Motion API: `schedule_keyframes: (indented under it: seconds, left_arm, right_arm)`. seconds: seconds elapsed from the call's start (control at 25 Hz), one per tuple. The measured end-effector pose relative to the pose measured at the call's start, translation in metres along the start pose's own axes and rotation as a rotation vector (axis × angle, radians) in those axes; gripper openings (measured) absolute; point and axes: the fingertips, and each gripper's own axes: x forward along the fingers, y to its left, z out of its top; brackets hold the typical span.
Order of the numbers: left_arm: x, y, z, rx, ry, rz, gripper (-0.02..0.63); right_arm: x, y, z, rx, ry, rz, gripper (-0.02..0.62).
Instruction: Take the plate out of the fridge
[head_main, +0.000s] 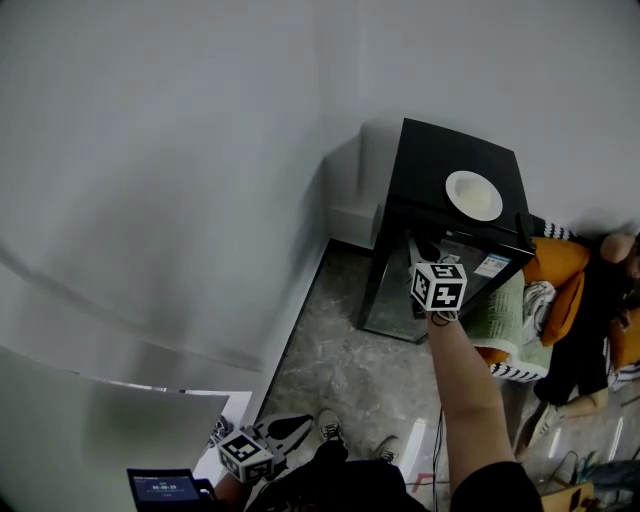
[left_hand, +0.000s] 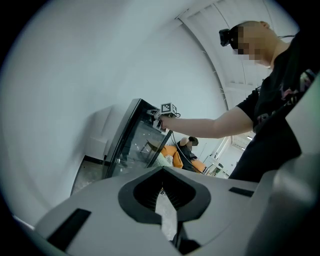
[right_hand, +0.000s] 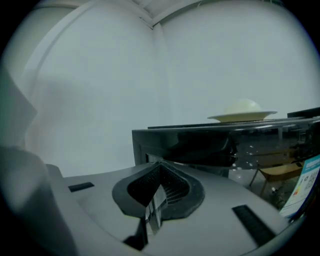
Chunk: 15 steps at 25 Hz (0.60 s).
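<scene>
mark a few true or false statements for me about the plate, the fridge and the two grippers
1. The white plate sits on top of the black fridge. True.
2. The left gripper is up at the fridge front. False: the right gripper is there, and the left one is low by the person's body.
3. Both grippers have their jaws together with nothing between them. True.
4. The fridge stands in open floor, far from any wall. False: it stands in a corner, close against the pale wall.
</scene>
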Motion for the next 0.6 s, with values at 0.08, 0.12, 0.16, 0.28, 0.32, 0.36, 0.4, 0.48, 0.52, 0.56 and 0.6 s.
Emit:
schedule_keyframes:
  seconds: [0.08, 0.12, 0.16, 0.28, 0.32, 0.36, 0.4, 0.48, 0.52, 0.56, 0.6]
  left_arm:
    - [0.001, 0.003, 0.003, 0.000, 0.008, -0.012, 0.005]
    - [0.002, 0.004, 0.003, 0.003, 0.017, -0.021, 0.006]
    - [0.003, 0.004, 0.004, 0.007, 0.024, -0.030, 0.006]
    - [0.011, 0.000, 0.009, 0.023, 0.034, -0.063, 0.006]
    - [0.014, -0.001, 0.010, 0.032, 0.038, -0.077, 0.006]
    - [0.018, -0.002, 0.010, 0.042, 0.042, -0.090, 0.006]
    - [0.023, -0.003, 0.011, 0.051, 0.046, -0.102, 0.006]
    - [0.034, -0.007, 0.012, 0.061, 0.054, -0.128, 0.006]
    - [0.040, -0.010, 0.013, 0.065, 0.060, -0.140, 0.006]
    - [0.047, -0.014, 0.015, 0.075, 0.069, -0.151, 0.006]
    - [0.053, -0.018, 0.017, 0.089, 0.078, -0.162, 0.006]
  right_arm:
    - [-0.002, 0.000, -0.003, 0.018, -0.007, -0.010, 0.006]
    - [-0.003, -0.001, -0.003, 0.035, -0.010, -0.015, 0.006]
    - [-0.005, -0.002, -0.003, 0.053, -0.014, -0.017, 0.006]
    - [-0.014, -0.003, -0.001, 0.109, -0.028, -0.005, 0.006]
    - [-0.019, -0.003, -0.001, 0.122, -0.030, 0.003, 0.006]
    - [-0.025, -0.002, -0.002, 0.127, -0.029, 0.011, 0.006]
    - [-0.032, 0.001, -0.004, 0.125, -0.025, 0.021, 0.006]
    - [-0.050, 0.008, -0.011, 0.111, -0.010, 0.049, 0.006]
    - [-0.063, 0.013, -0.015, 0.106, -0.001, 0.068, 0.006]
    - [-0.079, 0.019, -0.019, 0.107, 0.007, 0.091, 0.006]
    - [-0.097, 0.026, -0.024, 0.114, 0.017, 0.120, 0.006]
